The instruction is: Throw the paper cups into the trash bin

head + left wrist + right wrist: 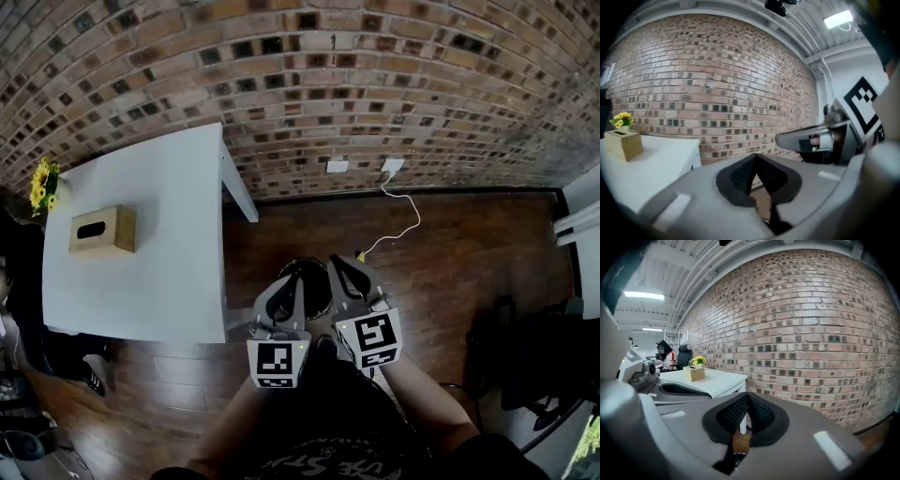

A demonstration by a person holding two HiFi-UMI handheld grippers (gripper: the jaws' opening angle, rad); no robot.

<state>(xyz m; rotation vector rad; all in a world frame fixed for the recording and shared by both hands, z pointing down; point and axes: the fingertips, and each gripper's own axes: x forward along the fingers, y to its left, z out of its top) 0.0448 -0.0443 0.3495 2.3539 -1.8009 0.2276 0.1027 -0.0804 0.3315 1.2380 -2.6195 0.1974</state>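
No paper cup shows in any view. In the head view both grippers are held side by side low in the middle, over a dark round trash bin [316, 289] on the wooden floor. My left gripper [292, 284] has its jaws together with nothing between them; in the left gripper view [756, 157] the tips meet in front of the brick wall. My right gripper [341, 265] is likewise shut and empty, its black pads touching in the right gripper view [746, 396]. The grippers hide most of the bin.
A white table [169, 244] stands to the left with a tissue box [101, 230] and yellow flowers [42, 185]. A brick wall [375, 84] runs behind, with a white cable [403, 223] on the floor. Dark furniture [534, 366] sits at the right.
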